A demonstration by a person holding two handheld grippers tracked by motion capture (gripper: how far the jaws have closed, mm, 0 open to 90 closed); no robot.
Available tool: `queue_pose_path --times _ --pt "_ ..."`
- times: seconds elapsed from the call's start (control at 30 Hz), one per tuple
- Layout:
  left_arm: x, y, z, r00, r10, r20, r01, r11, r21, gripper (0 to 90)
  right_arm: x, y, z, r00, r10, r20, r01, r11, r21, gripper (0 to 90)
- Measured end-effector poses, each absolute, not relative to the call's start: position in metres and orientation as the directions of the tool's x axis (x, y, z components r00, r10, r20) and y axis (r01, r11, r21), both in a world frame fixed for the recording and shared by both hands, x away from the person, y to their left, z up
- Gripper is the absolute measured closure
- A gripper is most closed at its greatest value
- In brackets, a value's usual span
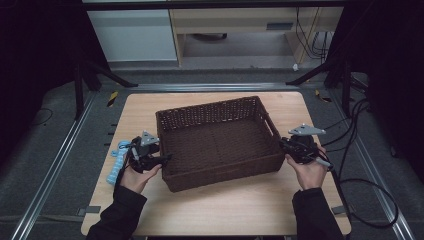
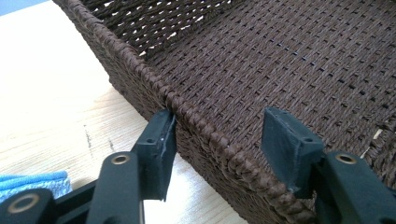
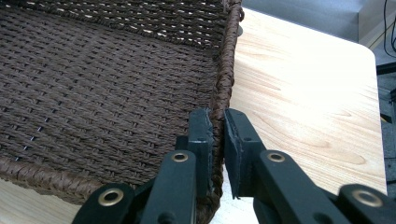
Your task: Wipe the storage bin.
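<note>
One dark brown, rectangular woven wicker basket sits in the middle of the counter, turned slightly askew, with low walls, a braided rim, handle cut-outs in its short walls and nothing inside. At its left wall, the left gripper straddles the rim with its jaws spread: the outer one touches the wall's outside, while the inner one stands clear over the woven floor, so nothing is clamped. At the right wall, the right gripper has its jaws closed tight on the rim, one inside and one outside. A hand in a dark sleeve holds each tool. A light blue coiled cord lies at the counter's left edge. The counter is pale wood with rounded corners. Around it lie grey floor, metal rails and black cables, with pale furniture at the far side.
</note>
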State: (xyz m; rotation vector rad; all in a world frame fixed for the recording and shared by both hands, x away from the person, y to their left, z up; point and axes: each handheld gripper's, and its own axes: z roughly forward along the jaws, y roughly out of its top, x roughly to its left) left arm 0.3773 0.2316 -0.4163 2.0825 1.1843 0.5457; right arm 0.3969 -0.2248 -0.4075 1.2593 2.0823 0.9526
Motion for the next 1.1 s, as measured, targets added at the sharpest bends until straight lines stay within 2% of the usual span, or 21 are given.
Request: queue_pose_path --times 0.03,0.2,0.43,0.53,0.67,0.77,0.83,0.87,0.9,1.0,1.1 --pt "0.377 0.233 -0.415 0.494 0.869 0.039 0.579 -0.362 0.731 35.9 0.397 -0.224 -0.407 -0.428 0.901 -0.075 0.532 0.318 0.785 81.7" --pt "0.384 0.244 -0.411 0.491 0.871 0.014 0.565 -0.33 0.756 35.2 0.397 -0.224 -0.407 -0.422 0.904 -0.066 0.54 0.308 0.783 81.8" --pt "0.404 0.246 -0.414 0.502 0.865 -0.002 0.575 -0.332 0.748 36.9 0.407 -0.226 -0.409 -0.405 0.912 -0.063 0.539 0.293 0.79 81.9" --pt "0.403 0.242 -0.416 0.494 0.869 0.022 0.576 -0.347 0.74 39.3 0.408 -0.226 -0.409 -0.402 0.914 -0.056 0.536 0.284 0.795 81.1" --pt "0.398 0.24 -0.415 0.496 0.868 0.007 0.579 -0.337 0.743 44.7 0.404 -0.229 -0.403 -0.393 0.918 -0.042 0.531 0.264 0.806 71.4" --pt "0.393 0.239 -0.415 0.496 0.869 0.007 0.581 -0.337 0.741 44.2 0.4 -0.231 -0.399 -0.386 0.922 -0.038 0.534 0.257 0.806 68.0" --pt "0.39 0.237 -0.415 0.493 0.87 0.008 0.583 -0.337 0.74 43.8 0.399 -0.232 -0.399 -0.378 0.925 -0.032 0.55 0.252 0.796 69.0" --pt "0.389 0.236 -0.414 0.492 0.87 0.011 0.582 -0.339 0.739 43.6 0.4 -0.232 -0.399 -0.383 0.923 -0.026 0.554 0.252 0.793 73.8" --pt "0.388 0.236 -0.414 0.492 0.87 0.014 0.584 -0.342 0.736 43.5 0.4 -0.233 -0.401 -0.394 0.919 -0.007 0.565 0.248 0.787 74.6" --pt "0.388 0.238 -0.412 0.491 0.871 0.013 0.588 -0.343 0.733 41.5 0.402 -0.232 -0.405 -0.387 0.921 -0.036 0.569 0.27 0.777 80.0" --pt "0.387 0.242 -0.404 0.469 0.883 0.019 0.58 -0.324 0.747 38.3 0.404 -0.235 -0.406 -0.388 0.921 -0.008 0.573 0.249 0.781 81.4"
